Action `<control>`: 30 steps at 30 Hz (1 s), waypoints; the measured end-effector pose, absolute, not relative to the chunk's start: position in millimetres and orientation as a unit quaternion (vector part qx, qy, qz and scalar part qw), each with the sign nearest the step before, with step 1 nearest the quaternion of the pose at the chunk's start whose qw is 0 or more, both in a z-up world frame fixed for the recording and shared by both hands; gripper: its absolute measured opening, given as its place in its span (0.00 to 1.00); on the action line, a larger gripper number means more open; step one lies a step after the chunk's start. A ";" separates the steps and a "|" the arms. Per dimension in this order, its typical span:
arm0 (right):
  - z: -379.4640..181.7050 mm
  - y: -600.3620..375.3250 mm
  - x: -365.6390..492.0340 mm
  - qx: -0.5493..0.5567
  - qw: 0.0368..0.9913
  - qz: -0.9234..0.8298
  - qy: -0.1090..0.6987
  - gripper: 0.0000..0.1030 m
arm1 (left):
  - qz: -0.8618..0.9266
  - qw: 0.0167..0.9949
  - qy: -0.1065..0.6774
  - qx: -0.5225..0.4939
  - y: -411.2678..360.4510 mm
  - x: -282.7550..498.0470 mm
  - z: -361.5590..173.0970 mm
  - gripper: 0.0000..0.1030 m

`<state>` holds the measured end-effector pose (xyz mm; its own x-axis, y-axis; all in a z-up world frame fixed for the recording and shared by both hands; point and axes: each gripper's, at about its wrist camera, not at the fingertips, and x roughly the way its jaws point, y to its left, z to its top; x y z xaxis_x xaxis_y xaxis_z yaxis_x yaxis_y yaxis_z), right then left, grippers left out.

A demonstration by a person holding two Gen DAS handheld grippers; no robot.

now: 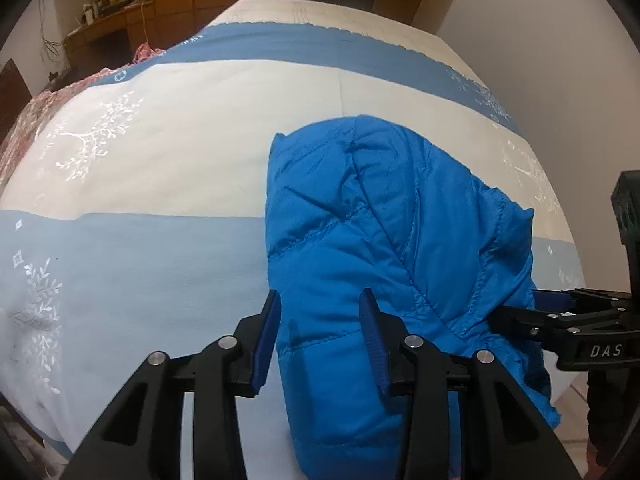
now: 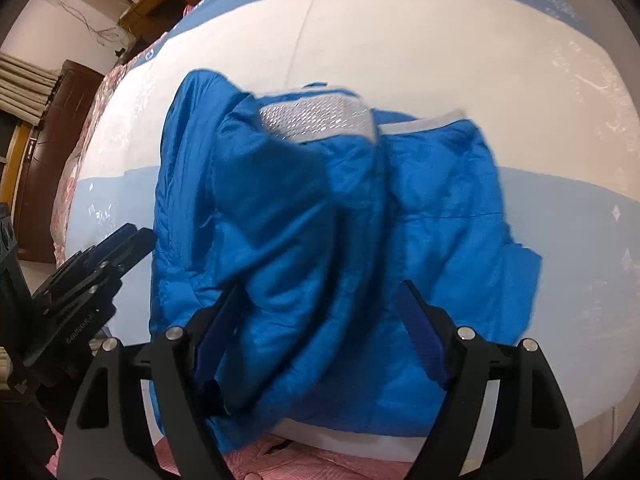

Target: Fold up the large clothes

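A bright blue quilted jacket [image 1: 380, 260] lies bunched on the bed, near its front edge. In the right wrist view the jacket [image 2: 304, 220] shows a silvery lining [image 2: 316, 120] at its far side. My left gripper [image 1: 320, 298] hovers over the jacket's left edge. Its jaws stand apart and the pads press on nothing. My right gripper [image 2: 320, 286] stands wide open over the jacket's middle, with cloth below the gap but not pinched. Each gripper shows in the other's view: the right gripper [image 1: 540, 306] at the jacket's right side, the left gripper [image 2: 140, 236] at its left side.
The bed cover [image 1: 160, 184] has white, pale blue and darker blue bands with white leaf prints. Pink floral fabric [image 1: 48, 100] lies along the bed's left edge, and more pink fabric [image 2: 320, 460] shows below its front edge. A wooden desk [image 1: 108, 28] stands at the back left.
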<state>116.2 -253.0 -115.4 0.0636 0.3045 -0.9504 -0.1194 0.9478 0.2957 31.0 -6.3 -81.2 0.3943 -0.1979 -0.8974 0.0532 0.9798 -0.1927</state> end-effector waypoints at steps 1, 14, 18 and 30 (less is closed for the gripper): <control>-118.0 -251.1 117.0 0.077 0.722 0.151 0.671 0.60 | -0.078 0.831 0.546 -0.068 -8.2 32.9 -86.7 0.39; -50.9 -270.9 95.5 0.092 0.770 0.202 0.599 0.08 | -0.100 0.841 0.526 -0.080 -9.4 26.6 -62.0 0.38; -31.3 -293.8 84.8 0.096 0.784 0.185 0.584 0.07 | -0.133 0.841 0.518 -0.082 -32.4 20.4 -51.4 0.38; -117.2 -365.7 69.8 0.140 0.743 0.115 0.644 0.09 | -0.179 0.816 0.547 -0.048 -98.5 17.9 -91.6 0.40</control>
